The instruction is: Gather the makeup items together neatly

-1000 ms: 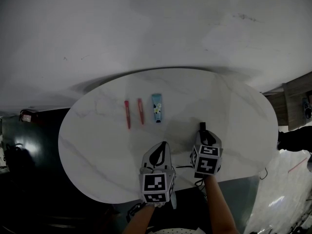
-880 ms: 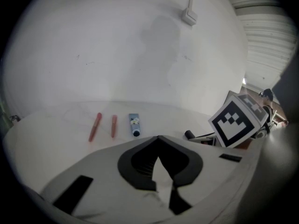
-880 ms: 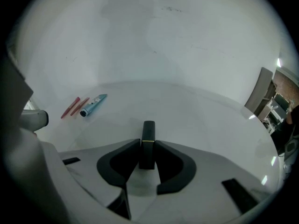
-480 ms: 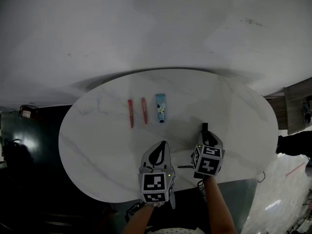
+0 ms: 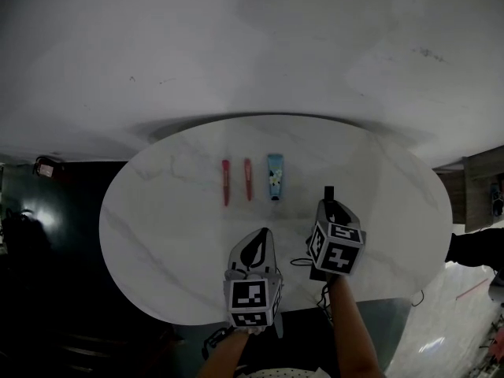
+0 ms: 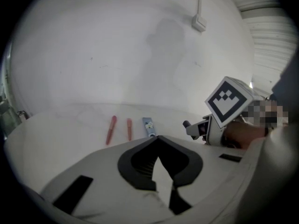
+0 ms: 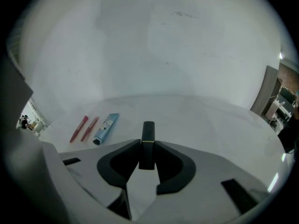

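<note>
Clamping a black lipstick between right gripper fingers, left gripper fingers pressed together, empty

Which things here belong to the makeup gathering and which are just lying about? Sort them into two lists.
Belongs to the job:
- longer slim red stick
- shorter slim red stick
- light-blue flower-printed tube
- black lipstick with gold band, clamped in the right gripper

Just lying about:
- white marble oval table
- thin black cable near its front edge
</note>
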`<state>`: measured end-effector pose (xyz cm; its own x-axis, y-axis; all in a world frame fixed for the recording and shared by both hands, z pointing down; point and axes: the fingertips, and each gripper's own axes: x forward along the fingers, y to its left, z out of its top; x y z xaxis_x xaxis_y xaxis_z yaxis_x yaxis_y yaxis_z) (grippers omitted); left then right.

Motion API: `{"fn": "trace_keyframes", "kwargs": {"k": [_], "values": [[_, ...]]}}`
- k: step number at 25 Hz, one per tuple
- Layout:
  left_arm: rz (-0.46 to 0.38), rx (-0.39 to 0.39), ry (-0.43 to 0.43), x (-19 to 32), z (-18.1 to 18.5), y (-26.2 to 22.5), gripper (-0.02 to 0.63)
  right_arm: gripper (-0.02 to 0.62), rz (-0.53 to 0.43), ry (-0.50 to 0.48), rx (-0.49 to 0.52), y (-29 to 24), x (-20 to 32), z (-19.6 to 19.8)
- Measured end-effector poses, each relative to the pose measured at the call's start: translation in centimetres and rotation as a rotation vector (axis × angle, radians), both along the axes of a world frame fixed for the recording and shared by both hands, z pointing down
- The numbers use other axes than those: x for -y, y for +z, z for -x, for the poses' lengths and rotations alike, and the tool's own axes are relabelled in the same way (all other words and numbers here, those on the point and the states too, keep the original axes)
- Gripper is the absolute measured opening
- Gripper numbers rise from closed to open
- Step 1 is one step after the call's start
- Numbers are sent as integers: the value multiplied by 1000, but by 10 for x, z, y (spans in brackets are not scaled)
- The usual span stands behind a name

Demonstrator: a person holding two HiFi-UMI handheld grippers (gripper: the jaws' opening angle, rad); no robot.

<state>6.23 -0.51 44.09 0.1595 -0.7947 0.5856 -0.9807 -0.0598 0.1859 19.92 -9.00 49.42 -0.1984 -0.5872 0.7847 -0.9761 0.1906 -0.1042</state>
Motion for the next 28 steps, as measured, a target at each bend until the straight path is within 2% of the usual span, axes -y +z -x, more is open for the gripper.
{"fn": "trace_keyframes", "kwargs": {"k": [12,28], "values": [[7,3,-100,-5,43,4,41,121,-3,-60,-2,0,35,49],[31,6,-179,-8,79,12,41,121,36,-57,-32,22,55,68]]}}
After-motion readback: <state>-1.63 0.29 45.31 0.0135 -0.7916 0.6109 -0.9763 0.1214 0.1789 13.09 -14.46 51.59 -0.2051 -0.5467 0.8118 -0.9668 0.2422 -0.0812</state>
